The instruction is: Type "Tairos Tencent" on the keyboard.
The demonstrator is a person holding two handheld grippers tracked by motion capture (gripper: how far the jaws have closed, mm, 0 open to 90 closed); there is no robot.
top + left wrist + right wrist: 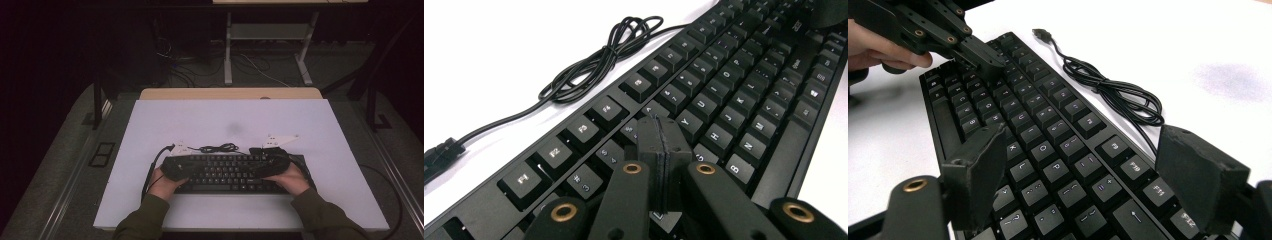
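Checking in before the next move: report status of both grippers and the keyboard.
Left gripper shut, tips over the number-row keys. Right gripper open, jaws astride the black mechanical keyboard. Coiled black USB cable behind it, clear.

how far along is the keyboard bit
Early. Done: the black keyboard lies flat on the white table, its cable coiled behind it. In hand: the left gripper, fingers shut, hovers over the number row; the right gripper is open over the right-hand keys. Any pressing or lifting remains.
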